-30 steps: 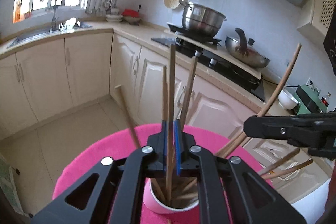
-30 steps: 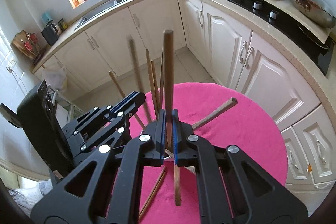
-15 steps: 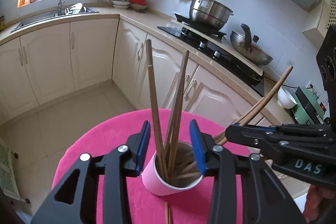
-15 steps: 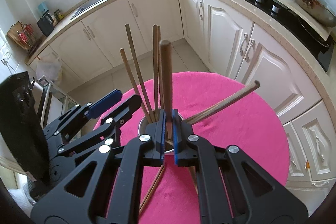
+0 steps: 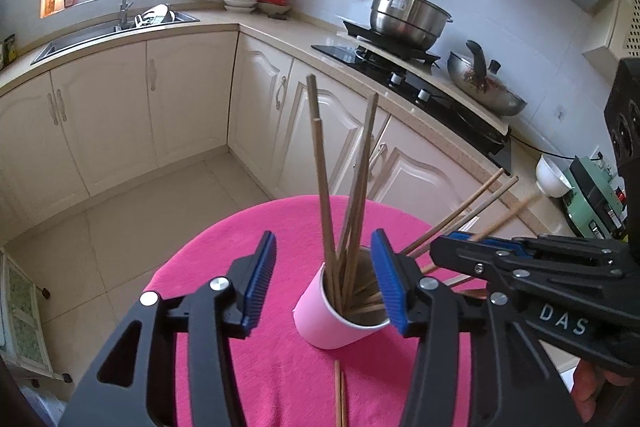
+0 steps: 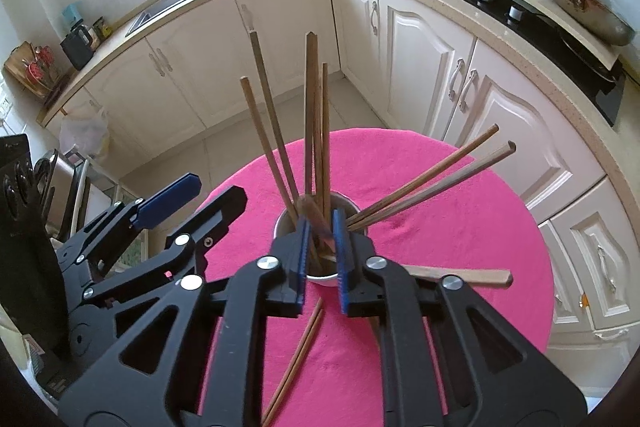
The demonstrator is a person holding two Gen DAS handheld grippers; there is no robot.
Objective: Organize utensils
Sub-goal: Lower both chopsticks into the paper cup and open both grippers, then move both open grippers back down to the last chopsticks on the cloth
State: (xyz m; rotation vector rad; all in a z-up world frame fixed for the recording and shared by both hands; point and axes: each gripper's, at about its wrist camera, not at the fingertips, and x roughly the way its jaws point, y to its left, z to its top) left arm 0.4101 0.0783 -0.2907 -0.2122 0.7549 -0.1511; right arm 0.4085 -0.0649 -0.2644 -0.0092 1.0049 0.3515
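i see the pink cup [image 5: 332, 323] upright on the pink tablecloth [image 5: 256, 235] of the round table, stuffed with wooden chopsticks [image 5: 322, 187]. some stand near vertical, others fan out toward the stove side.

left gripper [image 5: 324, 279]: jaws spread wide, blue pads either side of the cup's rim, nothing pinched. from the right wrist view it sits off to the left [image 6: 192, 193], clear of the cup.

right gripper [image 6: 320, 247]: jaws parted a little, directly over the cup mouth [image 6: 320, 277]. a blurred chopstick [image 6: 318, 223] sits in the gap between the pads; i can't tell whether the pads touch it, looks loose.

two chopsticks [image 6: 296, 355] lie flat side by side on the cloth, just beside the cup on the near side. one wider wooden stick [image 6: 464, 275] lies flat to the right of the cup, partly hidden by the right gripper's frame.

background: steel pot [image 5: 404, 15] and wok [image 5: 486, 91] on the stove, sink [image 5: 116, 31] under the window.
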